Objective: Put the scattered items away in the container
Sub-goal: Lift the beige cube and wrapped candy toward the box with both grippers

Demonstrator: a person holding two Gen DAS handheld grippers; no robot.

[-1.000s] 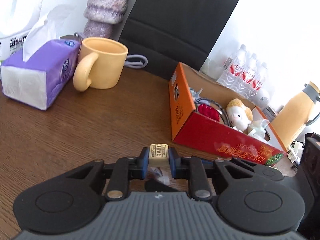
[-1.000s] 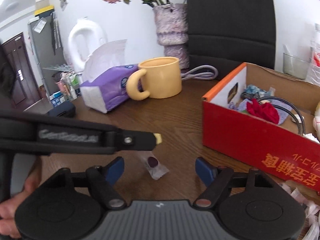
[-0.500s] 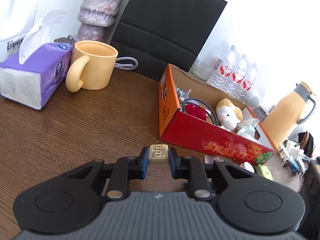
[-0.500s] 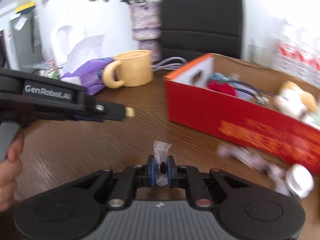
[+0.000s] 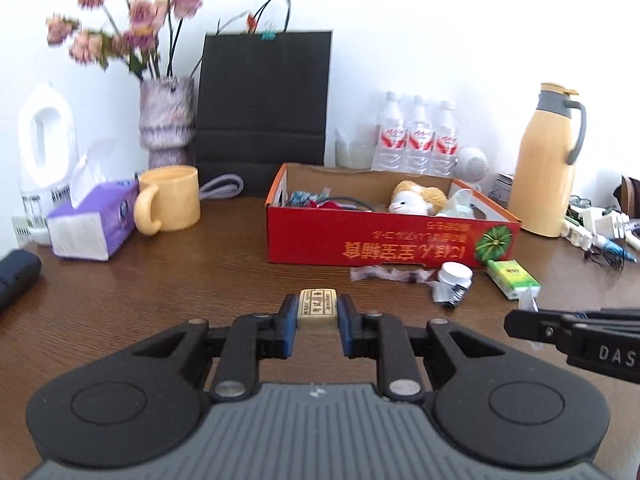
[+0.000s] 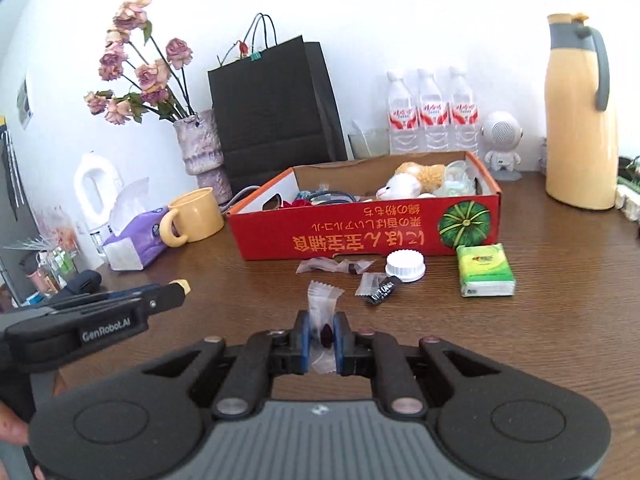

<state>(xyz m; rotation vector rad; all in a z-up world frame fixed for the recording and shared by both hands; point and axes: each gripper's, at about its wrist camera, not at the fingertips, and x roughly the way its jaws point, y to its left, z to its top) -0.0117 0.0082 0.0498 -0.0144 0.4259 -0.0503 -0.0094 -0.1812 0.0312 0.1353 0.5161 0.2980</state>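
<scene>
Fingers [image 5: 289, 326] of left gripper [image 5: 318, 326] clamped on small beige printed block [image 5: 317, 307]; right gripper [image 6: 322, 338] pinched on clear-wrapped dark candy [image 6: 323, 309]. Both short of open red cardboard box [image 6: 360, 236]. Best carried clear over near wall, released inside.

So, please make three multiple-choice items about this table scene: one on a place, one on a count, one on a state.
1. Where does the green tissue packet lie?
A. inside the red cardboard box
B. on the wooden table in front of that box
C. under the yellow mug

2. How many clear water bottles stand by the wall?
A. two
B. three
C. five

3. What does the right gripper hold?
A. nothing
B. the white lid
C. a clear candy wrapper

Key: 1 B, it lies on the wood before the box's right corner. 2 B, three red-labelled bottles stand together. 3 C, both blue pads press the wrapper.
</scene>
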